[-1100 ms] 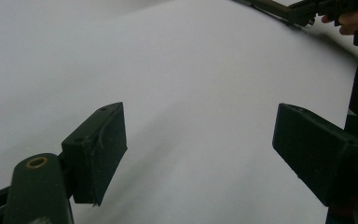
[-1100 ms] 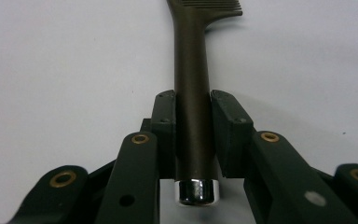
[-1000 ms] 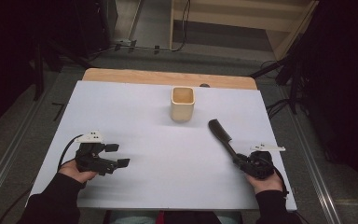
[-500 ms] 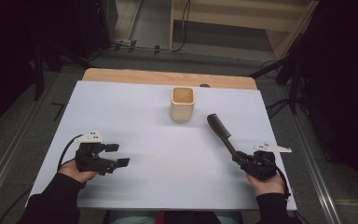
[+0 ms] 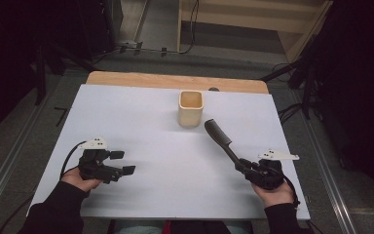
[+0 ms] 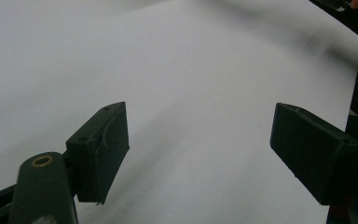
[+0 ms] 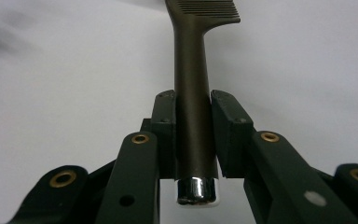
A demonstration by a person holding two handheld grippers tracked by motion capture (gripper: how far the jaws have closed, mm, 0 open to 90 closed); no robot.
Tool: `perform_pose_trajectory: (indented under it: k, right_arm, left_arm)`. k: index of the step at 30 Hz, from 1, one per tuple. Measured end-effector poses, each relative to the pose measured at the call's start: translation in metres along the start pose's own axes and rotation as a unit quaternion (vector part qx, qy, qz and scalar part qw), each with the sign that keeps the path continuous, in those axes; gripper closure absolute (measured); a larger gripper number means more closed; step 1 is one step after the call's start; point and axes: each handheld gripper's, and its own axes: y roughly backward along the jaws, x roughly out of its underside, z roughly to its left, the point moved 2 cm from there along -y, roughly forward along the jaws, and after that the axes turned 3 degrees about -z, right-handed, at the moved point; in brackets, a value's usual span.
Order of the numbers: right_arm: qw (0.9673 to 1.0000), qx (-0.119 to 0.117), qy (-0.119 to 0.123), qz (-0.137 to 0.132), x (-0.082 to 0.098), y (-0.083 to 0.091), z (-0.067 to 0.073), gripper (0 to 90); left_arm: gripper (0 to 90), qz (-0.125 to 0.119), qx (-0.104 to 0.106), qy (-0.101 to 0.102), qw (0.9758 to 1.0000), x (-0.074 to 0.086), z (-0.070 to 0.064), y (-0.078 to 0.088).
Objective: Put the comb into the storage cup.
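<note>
- Your left tool (image 5: 121, 163) sat low over the tabletop (image 5: 141, 112) near the left front corner, jaws spread wide with nothing between them. In the left gripper view both pads (image 6: 103, 149) framed bare white surface, so I'd guess you were just parking it out of the way.
- In the middle, toward the far edge, stood the little beige cup (image 5: 191, 108), upright, mouth open to the ceiling. Looked to me like that's where the comb was headed.
- The dark comb (image 5: 219, 135) angled up and away from your right hand, its toothed head ending just beside the cup, down to its right, not touching it as far as I could tell.
- Your right tool (image 5: 246, 168) was clamped narrow on the comb's handle (image 7: 193, 112), close to the shiny metal cap (image 7: 197, 191). Gripping that far back left the whole toothed end free, which seems handy for tipping it into the cup.
</note>
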Motion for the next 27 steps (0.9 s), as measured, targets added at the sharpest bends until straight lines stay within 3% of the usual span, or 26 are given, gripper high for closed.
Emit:
perform_pose_trajectory:
  k: [6,13,21,27]
  right_arm:
    - [1.0000,0.005,-0.005,-0.001,-0.003,0.001,0.001,70.3]
    - [0.9997,0.020,-0.012,-0.005,-0.008,0.003,0.009,70.3]
    - [0.9977,0.054,-0.041,-0.007,-0.012,0.007,0.011,70.3]
    - [0.9958,0.084,-0.037,-0.010,-0.016,0.007,0.020,70.2]
  left_arm:
    - [19.9,-0.001,0.006,0.007,1.0000,-0.007,-0.005,-0.006]
    - [19.9,-0.015,0.013,0.016,0.9997,-0.030,-0.014,-0.010]
    - [19.8,0.008,0.027,0.023,0.9993,-0.052,-0.021,-0.026]
    - [19.9,0.017,0.029,0.019,0.9992,-0.066,-0.027,-0.041]
